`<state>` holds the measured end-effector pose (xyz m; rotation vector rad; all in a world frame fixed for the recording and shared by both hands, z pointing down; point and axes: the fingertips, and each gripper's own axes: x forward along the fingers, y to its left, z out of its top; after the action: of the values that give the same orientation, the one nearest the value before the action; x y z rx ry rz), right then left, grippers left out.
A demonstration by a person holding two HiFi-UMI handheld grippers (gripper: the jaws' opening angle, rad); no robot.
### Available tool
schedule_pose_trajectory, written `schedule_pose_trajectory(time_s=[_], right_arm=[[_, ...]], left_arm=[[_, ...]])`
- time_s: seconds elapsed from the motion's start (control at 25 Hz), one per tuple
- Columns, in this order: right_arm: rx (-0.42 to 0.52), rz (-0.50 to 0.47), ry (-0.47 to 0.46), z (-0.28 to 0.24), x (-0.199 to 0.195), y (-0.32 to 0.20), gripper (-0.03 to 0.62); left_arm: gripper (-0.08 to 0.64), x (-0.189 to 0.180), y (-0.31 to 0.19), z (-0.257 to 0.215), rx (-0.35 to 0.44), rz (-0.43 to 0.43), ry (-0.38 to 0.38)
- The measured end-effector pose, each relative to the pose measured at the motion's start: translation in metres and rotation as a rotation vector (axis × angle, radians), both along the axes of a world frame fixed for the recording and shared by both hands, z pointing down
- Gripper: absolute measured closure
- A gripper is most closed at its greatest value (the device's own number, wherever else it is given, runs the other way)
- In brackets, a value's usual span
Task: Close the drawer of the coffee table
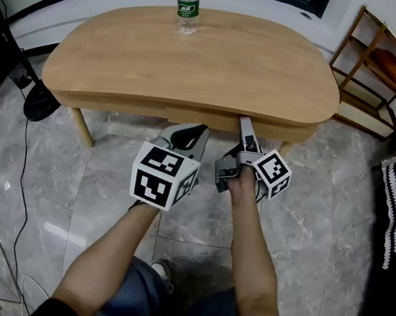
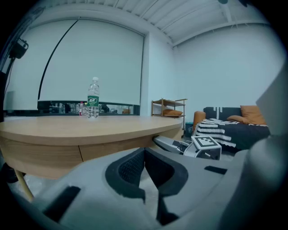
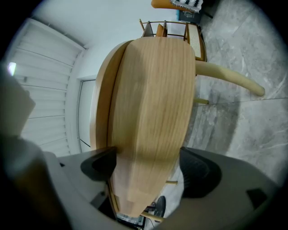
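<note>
Wooden drawer front (image 3: 144, 148) between spread right tongs (image 3: 150, 168); left tongs (image 2: 145, 152) pressed together, near it.

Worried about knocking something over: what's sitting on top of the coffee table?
A water bottle stands upright near the far edge of the coffee table. The tabletop covers the drawer, so its contents cannot be seen.

No text is readable, even on the water bottle (image 1: 188, 6)
</note>
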<state>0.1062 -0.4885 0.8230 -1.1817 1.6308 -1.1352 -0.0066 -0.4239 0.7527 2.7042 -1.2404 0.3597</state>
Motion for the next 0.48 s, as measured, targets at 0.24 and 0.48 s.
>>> schedule_pose_trajectory(time_s=[0.24, 0.48], right_arm=[[-0.001, 0.002, -0.004, 0.001, 0.0, -0.011, 0.156], [0.01, 0.002, -0.006, -0.001, 0.001, -0.011, 0.155]], left_arm=[[0.557, -0.007, -0.013, 0.001, 0.0, -0.01, -0.003], [0.557, -0.007, -0.015, -0.003, 0.008, -0.009, -0.005]])
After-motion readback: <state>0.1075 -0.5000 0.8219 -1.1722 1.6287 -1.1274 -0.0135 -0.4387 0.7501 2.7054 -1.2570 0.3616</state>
